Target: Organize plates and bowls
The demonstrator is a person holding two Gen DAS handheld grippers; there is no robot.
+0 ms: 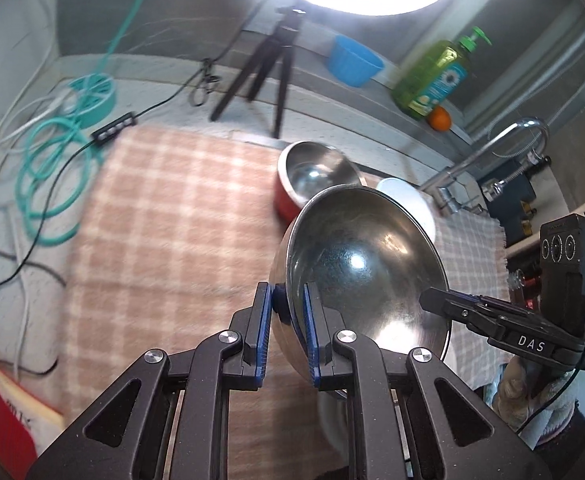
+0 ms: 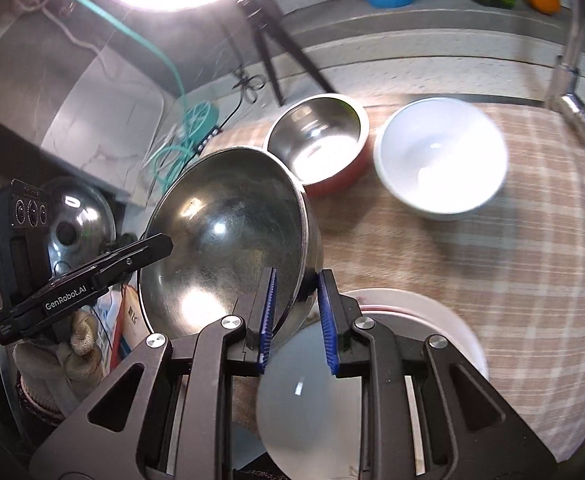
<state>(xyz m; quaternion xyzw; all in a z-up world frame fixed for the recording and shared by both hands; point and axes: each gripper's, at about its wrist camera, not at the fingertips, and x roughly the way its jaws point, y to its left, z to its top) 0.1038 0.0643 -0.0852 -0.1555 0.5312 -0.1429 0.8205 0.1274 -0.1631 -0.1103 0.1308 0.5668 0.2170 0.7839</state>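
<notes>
Left claw (image 1: 288, 320) and right claw (image 2: 296, 312) are each clamped on opposite rims of one steel bowl (image 1: 364, 264), held tilted above the checked cloth (image 1: 164, 240). It looks light, stiff and slick, so rim pinches suit it. Behind the steel bowl: one red bowl (image 2: 324, 148), one white bowl (image 2: 440, 160); below it, one plate (image 2: 432, 320).
</notes>
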